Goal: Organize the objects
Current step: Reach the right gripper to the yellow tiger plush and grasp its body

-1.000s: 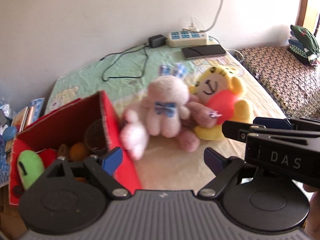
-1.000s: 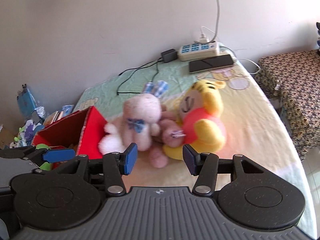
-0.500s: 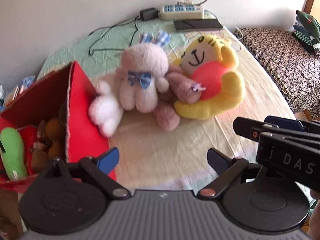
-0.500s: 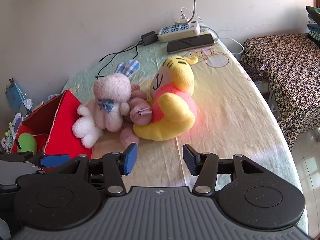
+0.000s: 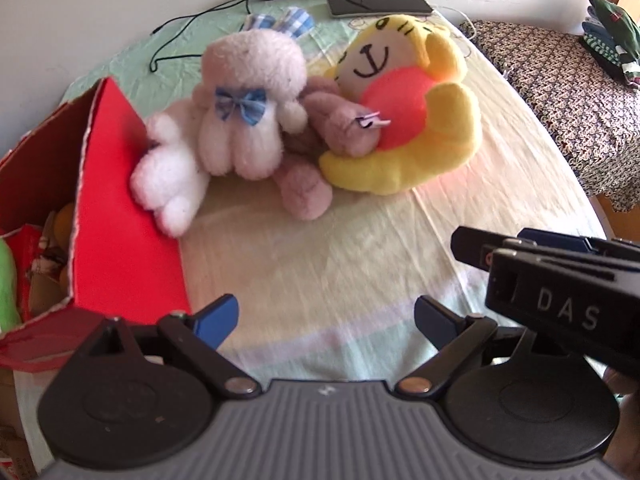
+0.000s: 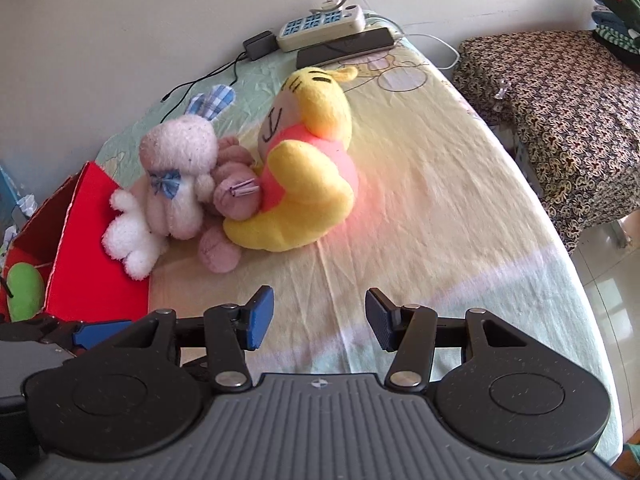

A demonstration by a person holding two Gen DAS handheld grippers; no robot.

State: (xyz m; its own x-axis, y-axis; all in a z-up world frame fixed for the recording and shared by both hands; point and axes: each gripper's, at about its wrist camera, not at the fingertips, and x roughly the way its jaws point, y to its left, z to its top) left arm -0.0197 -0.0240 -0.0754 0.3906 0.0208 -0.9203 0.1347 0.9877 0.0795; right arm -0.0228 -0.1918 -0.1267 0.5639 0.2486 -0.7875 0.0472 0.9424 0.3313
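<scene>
Beyond both empty, open grippers, left gripper (image 5: 326, 318), right gripper (image 6: 320, 322), plush toys (image 5: 256, 120) apart

light: bright daylight | glare: washed-out sheet (image 6: 420, 208) | blur: slight | edges: fisheye-bent, dark corners

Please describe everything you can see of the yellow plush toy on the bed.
The yellow plush toy is soft and fuzzy, with a cream face, stitched black smile and stripes on its head, and a pink-red belly. It lies on its side on the bed sheet. The mauve plush presses against its front. No gripper touches it.
</scene>
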